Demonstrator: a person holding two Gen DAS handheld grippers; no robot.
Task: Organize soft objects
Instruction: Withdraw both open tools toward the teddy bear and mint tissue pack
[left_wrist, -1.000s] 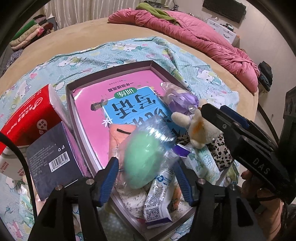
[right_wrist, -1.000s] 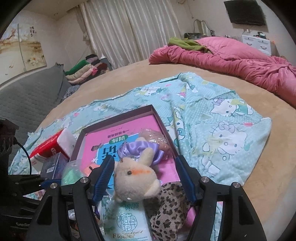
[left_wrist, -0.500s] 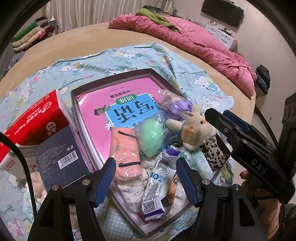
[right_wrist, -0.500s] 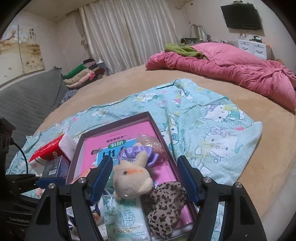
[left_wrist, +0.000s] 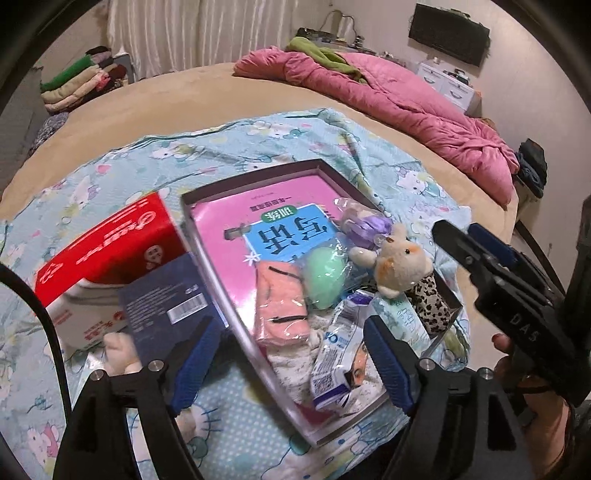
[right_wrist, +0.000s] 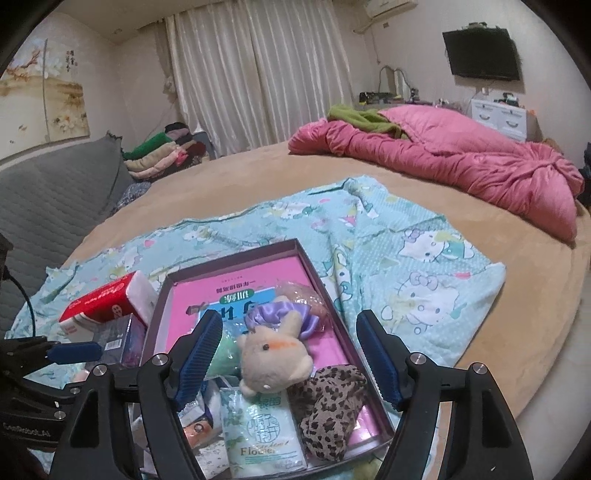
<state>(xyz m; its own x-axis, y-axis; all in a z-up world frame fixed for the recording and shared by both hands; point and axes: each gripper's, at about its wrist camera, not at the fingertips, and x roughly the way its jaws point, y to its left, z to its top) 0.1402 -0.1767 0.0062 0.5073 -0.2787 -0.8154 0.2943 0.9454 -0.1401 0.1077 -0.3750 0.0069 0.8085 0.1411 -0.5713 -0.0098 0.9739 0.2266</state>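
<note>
A purple box tray (left_wrist: 251, 179) lies on the bed with a pink book in it. On the book rest a bagged green sponge (left_wrist: 323, 280), a wrapped pink cloth (left_wrist: 280, 310), a purple scrunchie (left_wrist: 364, 225), a cream plush bunny (right_wrist: 275, 360), a leopard-print piece (right_wrist: 328, 402) and a tissue pack (right_wrist: 258, 428). My left gripper (left_wrist: 291, 363) hovers above the tray's near end, its jaws opening, with nothing pressed between them. Over the bunny my right gripper (right_wrist: 288, 360) hangs with its jaws opening too, clear of the toy.
A red tissue pack (left_wrist: 107, 251) and a dark blue box (left_wrist: 170, 299) sit left of the tray, with a small plush (left_wrist: 118, 350) below them. All lie on a cartoon-print blanket (right_wrist: 424, 280). A pink quilt (right_wrist: 461, 166) is heaped at the far right.
My left gripper has let go of the bagged green sponge, which now lies in the tray, and has pulled up and back. My right gripper has lifted off the bunny. Both jaws spread wider.
</note>
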